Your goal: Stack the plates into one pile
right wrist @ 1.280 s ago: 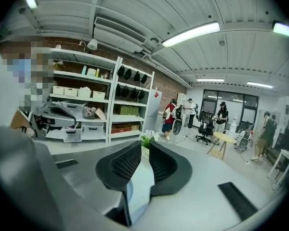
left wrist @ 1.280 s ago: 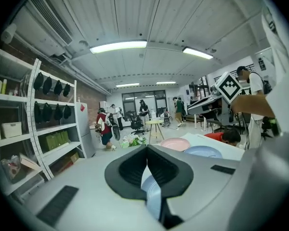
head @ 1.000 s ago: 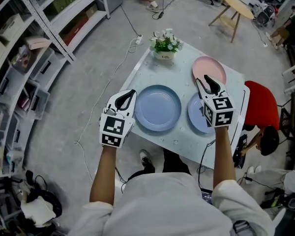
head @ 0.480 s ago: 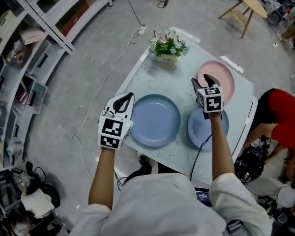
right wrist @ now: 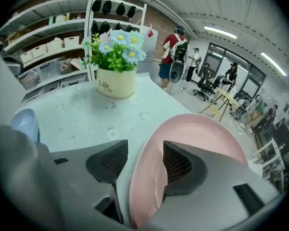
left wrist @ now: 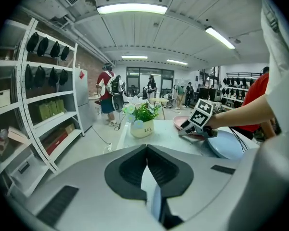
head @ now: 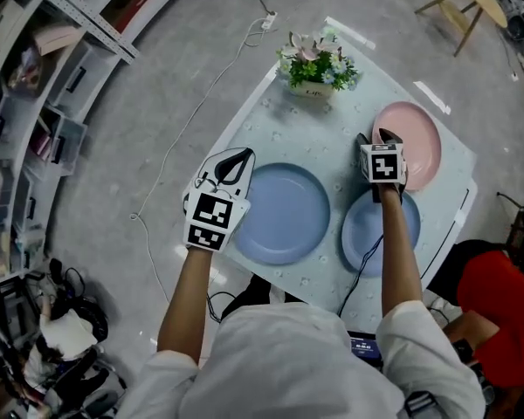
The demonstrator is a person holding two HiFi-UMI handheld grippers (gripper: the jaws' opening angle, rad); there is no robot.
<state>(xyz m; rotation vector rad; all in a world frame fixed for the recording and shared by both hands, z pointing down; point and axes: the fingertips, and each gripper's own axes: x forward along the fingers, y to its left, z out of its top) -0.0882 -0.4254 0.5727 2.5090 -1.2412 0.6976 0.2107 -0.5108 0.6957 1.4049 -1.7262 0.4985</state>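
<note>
A pale surface seen from above carries three plates and a pot of flowers at its far edge. A large blue plate lies at the near left. A smaller blue plate lies just beside it at the near right. A pink plate lies beyond the smaller blue one, at the far right. None of the plates is stacked on another.

The right gripper points down at the pink plate's left rim, with the person's forearm passing over the smaller blue plate. In the right gripper view its jaws stand wide apart, having just been opening. The pink rim runs between them, one jaw over the plate and the other over the bare surface beside it. The pads are not clamped on the rim.

The left gripper sits at the left edge of the large blue plate, near the surface's left side. Its jaws are clenched together with nothing between them, and a sliver of blue rim shows just below their tips.
</note>
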